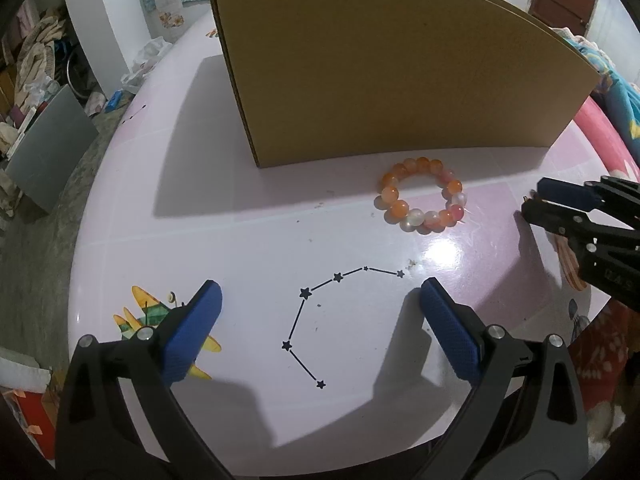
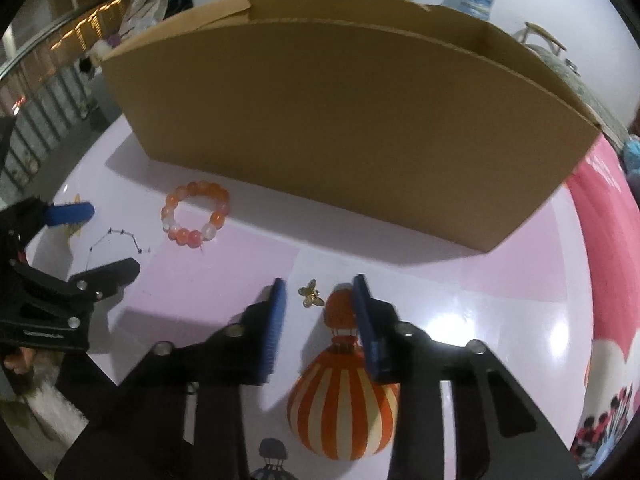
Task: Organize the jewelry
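A bracelet [image 1: 397,209] [image 2: 218,218] of orange, pink and white beads lies flat on the pale table [image 1: 240,240], just in front of an open brown cardboard box [image 1: 380,80] [image 2: 340,120]. A small gold butterfly charm [image 2: 312,293] lies on the table between the tips of my right gripper [image 2: 319,280] [image 1: 531,200]. The blue pads stand narrowly apart on either side of the charm and neither presses on it. My left gripper [image 1: 320,286] [image 2: 104,242] hangs wide open over a printed star pattern, with nothing between its fingers, below and left of the bracelet.
The box wall blocks the far side of the table; its inside is hidden. The tabletop carries printed pictures, among them an orange striped balloon [image 2: 340,400]. A pink cushion [image 2: 600,220] borders the right edge. Clutter and a grey board [image 1: 48,152] stand on the floor at left.
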Available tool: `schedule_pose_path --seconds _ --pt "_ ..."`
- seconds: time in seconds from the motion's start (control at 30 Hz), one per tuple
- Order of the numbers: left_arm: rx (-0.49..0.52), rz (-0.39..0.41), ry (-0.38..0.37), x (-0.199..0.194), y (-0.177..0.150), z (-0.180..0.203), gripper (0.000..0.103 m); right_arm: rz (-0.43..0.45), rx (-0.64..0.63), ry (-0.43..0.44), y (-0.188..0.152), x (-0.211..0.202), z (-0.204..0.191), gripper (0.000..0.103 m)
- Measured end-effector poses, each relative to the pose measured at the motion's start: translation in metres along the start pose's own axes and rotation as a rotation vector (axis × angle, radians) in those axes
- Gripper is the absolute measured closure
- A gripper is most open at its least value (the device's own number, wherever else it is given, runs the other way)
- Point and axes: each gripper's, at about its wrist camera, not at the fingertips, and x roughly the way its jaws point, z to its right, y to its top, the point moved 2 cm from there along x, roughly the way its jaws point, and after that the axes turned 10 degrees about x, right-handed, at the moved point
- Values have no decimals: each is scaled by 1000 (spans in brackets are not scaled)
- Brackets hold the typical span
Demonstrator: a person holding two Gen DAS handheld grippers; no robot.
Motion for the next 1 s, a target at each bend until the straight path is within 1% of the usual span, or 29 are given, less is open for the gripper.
schedule_pose_path --seconds 0.07,0.13,0.23,0.4,0.5,0.63,0.77,0.83,0.87,0.9,0.93,1.0 --pt "3 0 -1 0 0 0 8 -3 -24 7 0 0 -4 80" --pt "5 -1 -3 0 0 1 8 -8 -42 19 0 0 -7 87" --pt "7 1 -2 0 1 1 8 -16 -41 45 1 0 -9 95" --pt "11 12 -2 1 3 2 8 -14 7 55 3 -1 1 96" --pt "18 21 -6 1 3 2 8 -12 59 55 1 -4 11 96" --pt "30 47 -19 -1 -1 -1 8 -4 152 70 -4 -5 42 96" --pt "-16 112 -76 -12 -2 -9 8 8 211 85 -8 -6 56 96" --pt "-9 173 -102 -22 0 -8 13 12 227 94 -10 -6 60 96" --pt "1 196 -112 -27 2 -5 18 15 231 96 -10 -4 61 96" --pt "16 218 -126 -31 4 -3 23 18 233 99 -10 -4 62 96" --pt "40 241 -145 -35 7 2 25 21 235 102 -11 -3 61 96" --pt "85 268 -176 -39 12 11 33 28 240 105 -14 -7 56 96"
